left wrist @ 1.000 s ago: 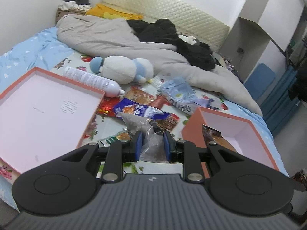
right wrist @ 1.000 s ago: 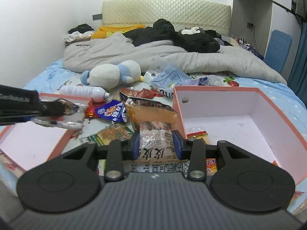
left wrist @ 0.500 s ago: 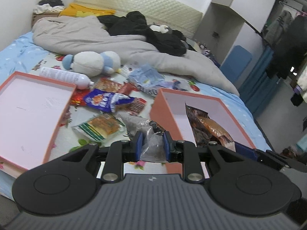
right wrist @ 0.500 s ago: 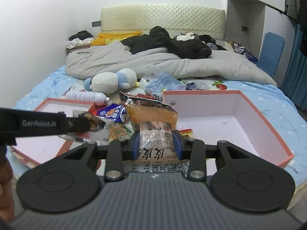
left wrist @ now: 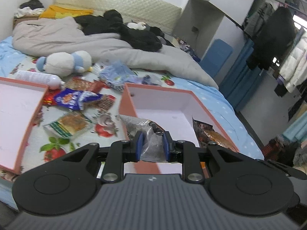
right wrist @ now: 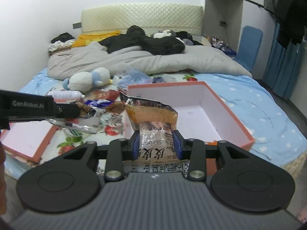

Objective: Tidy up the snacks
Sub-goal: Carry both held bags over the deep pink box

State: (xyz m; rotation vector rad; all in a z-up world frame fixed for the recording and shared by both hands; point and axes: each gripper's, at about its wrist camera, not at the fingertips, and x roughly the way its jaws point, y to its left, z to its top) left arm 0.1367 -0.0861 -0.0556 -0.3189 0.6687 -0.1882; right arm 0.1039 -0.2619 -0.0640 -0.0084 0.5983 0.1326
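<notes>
Left wrist view: the left gripper (left wrist: 152, 143) is pinching a crinkled clear-and-silver snack bag (left wrist: 147, 134) above the near-left corner of the deep pink cardboard box (left wrist: 163, 103) lying on the bed (left wrist: 216, 99).

Right wrist view: the right gripper (right wrist: 156, 145) fingers are clamping an orange-and-clear shrimp snack packet (right wrist: 153, 120) over the box's near edge; only this view is showing the left gripper's side.

The pink box (right wrist: 226, 103) is left mostly bare inside; approach from its left is blocked by scattered snack packets (left wrist: 76, 99).
</notes>
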